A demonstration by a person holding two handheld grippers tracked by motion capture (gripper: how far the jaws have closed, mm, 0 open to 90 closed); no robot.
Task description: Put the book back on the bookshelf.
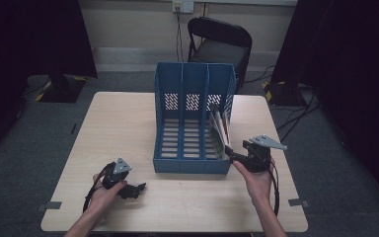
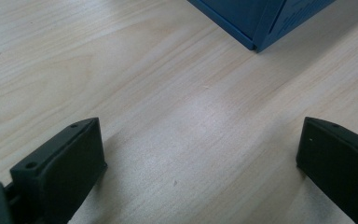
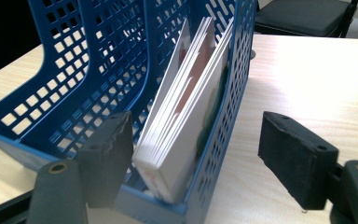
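A blue three-slot file rack point(image 1: 192, 165) stands in the middle of the table. Its right slot holds a leaning stack of thin white booklets point(image 1: 220, 129). My right gripper point(image 1: 228, 150) is at the rack's front right corner and is open. In the right gripper view the booklets point(image 3: 186, 126) and the rack's perforated right wall point(image 3: 223, 135) lie between the jaws of the right gripper point(image 3: 198, 158); the right jaw stands well clear of them. My left gripper point(image 1: 139, 188) rests low near the table's front left, open over bare wood point(image 2: 200, 163), with the rack's corner point(image 2: 261, 23) ahead of it.
The light wooden table point(image 1: 123, 123) has bare surface left of the rack and along its front edge. A black folding chair point(image 1: 219, 44) stands behind the table. Dark curtains and stand bases flank the table on the grey floor.
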